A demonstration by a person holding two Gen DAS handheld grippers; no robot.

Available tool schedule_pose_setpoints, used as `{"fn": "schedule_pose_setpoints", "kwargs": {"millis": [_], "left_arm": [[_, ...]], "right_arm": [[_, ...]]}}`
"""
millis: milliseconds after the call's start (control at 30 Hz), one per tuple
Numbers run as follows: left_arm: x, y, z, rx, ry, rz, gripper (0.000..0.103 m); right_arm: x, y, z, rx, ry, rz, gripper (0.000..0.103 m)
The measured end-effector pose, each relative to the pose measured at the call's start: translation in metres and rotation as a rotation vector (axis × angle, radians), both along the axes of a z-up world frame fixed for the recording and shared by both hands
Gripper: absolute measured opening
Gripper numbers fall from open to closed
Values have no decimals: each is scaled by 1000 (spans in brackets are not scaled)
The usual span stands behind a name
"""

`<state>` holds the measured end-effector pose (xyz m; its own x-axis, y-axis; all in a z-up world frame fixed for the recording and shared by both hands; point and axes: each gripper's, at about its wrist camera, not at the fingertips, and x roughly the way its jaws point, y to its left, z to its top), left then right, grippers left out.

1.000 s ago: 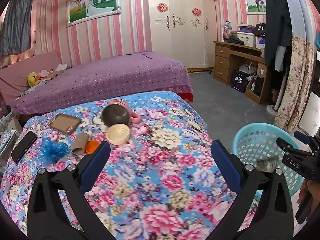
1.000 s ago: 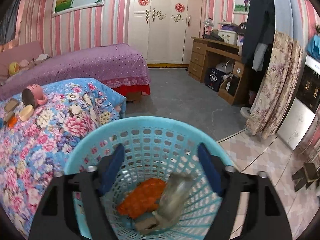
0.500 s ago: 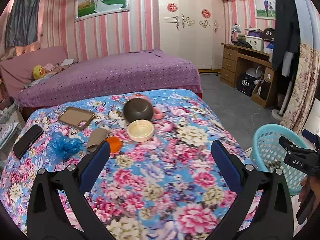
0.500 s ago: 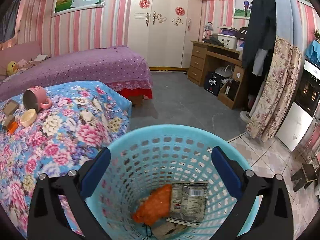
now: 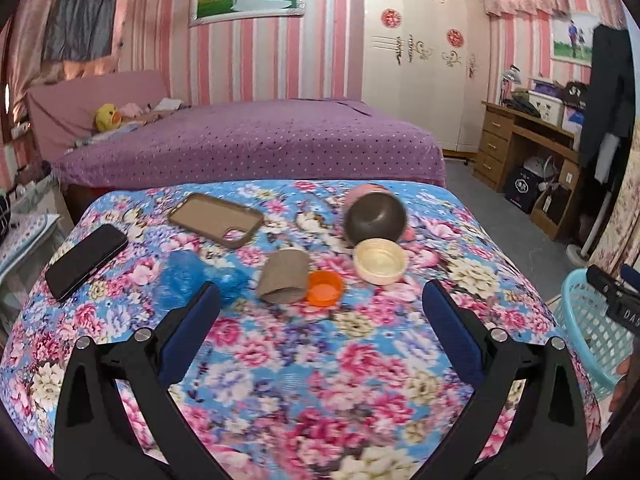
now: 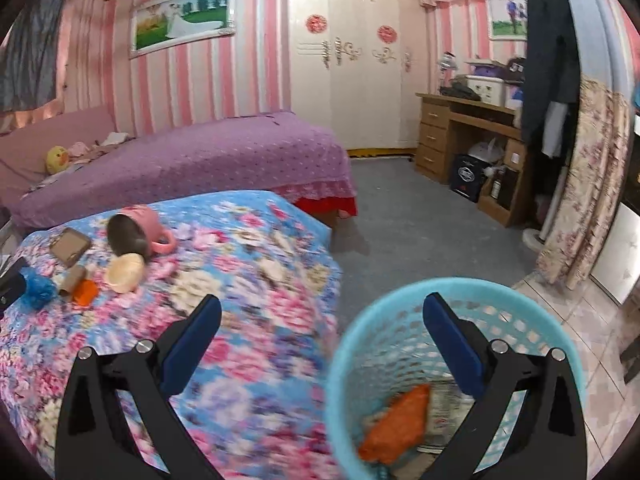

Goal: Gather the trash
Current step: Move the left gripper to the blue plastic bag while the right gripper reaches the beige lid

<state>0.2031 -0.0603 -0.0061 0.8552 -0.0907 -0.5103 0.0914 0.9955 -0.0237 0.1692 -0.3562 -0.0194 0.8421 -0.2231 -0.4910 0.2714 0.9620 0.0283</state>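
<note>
**Left wrist view: empty claw lining up on the table scraps**

Left wrist camera shows the left gripper [image 5: 320, 300] with its jaws spread wide and nothing between them, aimed at the clutter on the flowered table cover [image 5: 304, 380]. At about twelve o'clock, just beyond the fingertips, lie a flattened cardboard tube [image 5: 283, 278] and, touching it, an orange cap [image 5: 325, 288]. A crumpled blue bag [image 5: 196, 278] sits at ten o'clock, a cream lid [image 5: 380, 261] at one o'clock. A phone [image 5: 86, 261] and a phone case [image 5: 216, 220] lie farther out at ten and eleven; I judge those are not trash.

Judging by this, the step in hand is the reach for the next scrap. That move calls for lowering onto one piece, probably the tube or cap, and pinching it alone.

Only the right wrist view looks down into the blue basket [image 6: 352, 332] at five o'clock, where an orange wrapper [image 6: 396, 428] and a pale packet already lie. The right gripper [image 6: 322, 322] hangs above the basket's rim, jaws wide apart and empty, having just finished opening.
</note>
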Motion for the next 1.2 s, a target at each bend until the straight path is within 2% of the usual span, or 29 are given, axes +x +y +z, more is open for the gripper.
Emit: {"fn": "schedule_pose_setpoints", "kwargs": {"millis": [133,267,400,467,533,633,767,867,967,1100,1200], "left_arm": [[6,26,3,31,-26,56,97],[16,60,4,-46,1,113,97],[30,86,-7,-76,82,130,97],[37,94,-14,-55,120,136,97],[44,101,-21,-47,154,142,98],[58,116,-34,-82,203,153,98],[74,125,-47,-91,246,176,98],[85,124,-54,-112,270,153,98],[93,121,-58,-117,283,139,97],[100,117,-61,-118,297,118,97],[105,111,-64,-107,312,75,77]], "right_arm": [[17,29,4,44,0,76,98],[37,56,15,48,-12,133,99],[61,80,23,46,-15,126,99],[66,89,22,34,-15,133,99],[70,100,16,23,-15,180,99],[78,113,6,-21,-7,199,99],[94,119,-3,-13,38,224,99],[107,120,-13,-14,59,209,99],[123,124,-24,4,122,211,99],[130,141,-29,-23,123,253,99],[133,156,-32,-41,128,296,99]]}}
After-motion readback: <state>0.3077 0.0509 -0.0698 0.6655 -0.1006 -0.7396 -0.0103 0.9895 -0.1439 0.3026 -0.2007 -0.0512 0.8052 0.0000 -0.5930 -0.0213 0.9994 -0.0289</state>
